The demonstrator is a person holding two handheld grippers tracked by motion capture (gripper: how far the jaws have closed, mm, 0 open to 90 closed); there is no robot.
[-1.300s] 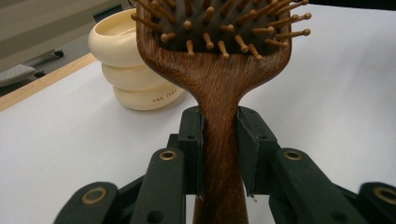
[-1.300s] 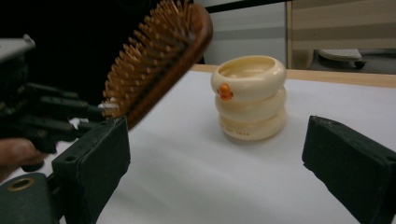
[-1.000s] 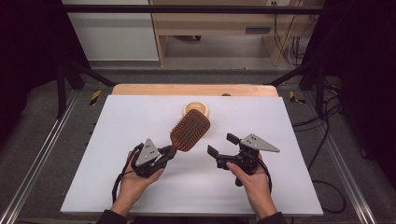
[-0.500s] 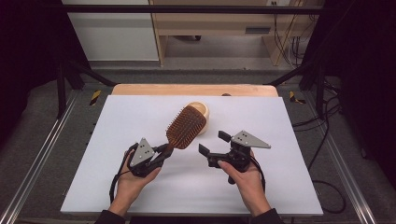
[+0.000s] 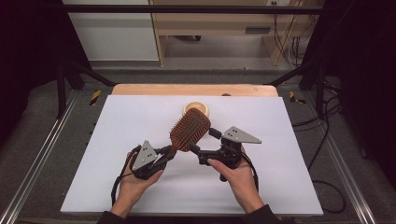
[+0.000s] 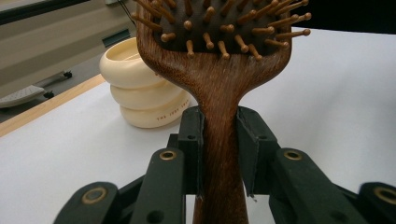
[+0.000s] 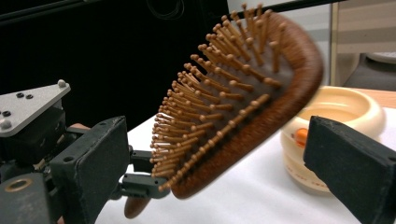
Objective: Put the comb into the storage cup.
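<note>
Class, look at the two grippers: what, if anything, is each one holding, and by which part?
The left gripper clamps the wooden hairbrush by its handle, just below the head. The right gripper is open, holding nothing.

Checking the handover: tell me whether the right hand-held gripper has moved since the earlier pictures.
Yes. The right hand-held gripper has shifted left toward the hairbrush, judged against the cream bowl.

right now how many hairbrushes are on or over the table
1. The wooden paddle hairbrush is held above the white table, its handle clamped in the left gripper, in front of the cream ridged container. None seems hidden.
</note>
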